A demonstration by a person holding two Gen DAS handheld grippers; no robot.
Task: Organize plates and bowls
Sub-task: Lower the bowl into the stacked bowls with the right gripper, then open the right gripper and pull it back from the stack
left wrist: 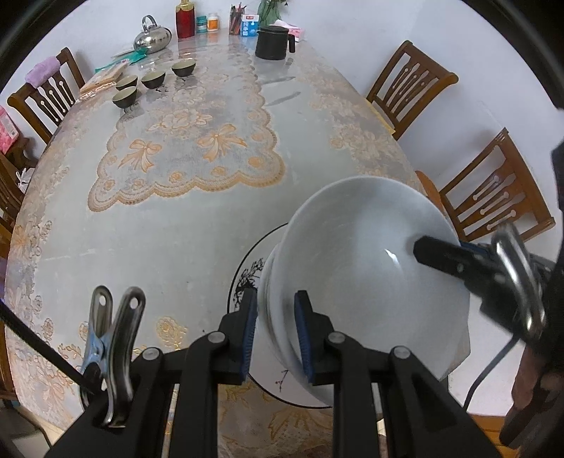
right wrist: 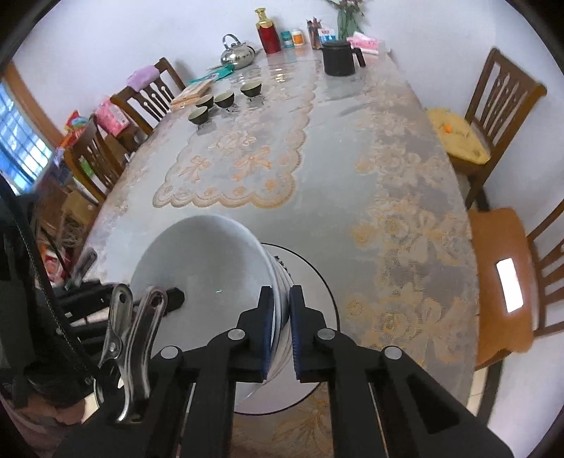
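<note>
A stack of white bowls (left wrist: 370,267) sits over a white plate with a black rim and ink drawing (left wrist: 246,274) at the table's near edge. My left gripper (left wrist: 276,310) has its blue pads on both sides of the stack's left rim, with a small gap showing. My right gripper (right wrist: 281,310) is shut on the stack's right rim (right wrist: 278,282); its black finger shows inside the top bowl in the left wrist view (left wrist: 440,253). The bowls (right wrist: 204,267) and the plate (right wrist: 310,282) also show in the right wrist view.
Several small dark teacups (left wrist: 155,79) stand at the far left of the lace-covered table (left wrist: 176,211). A black jug (left wrist: 273,42), steel kettle (left wrist: 151,38), red bottle (left wrist: 185,19) and jars line the far end. Wooden chairs (left wrist: 493,190) stand on both sides.
</note>
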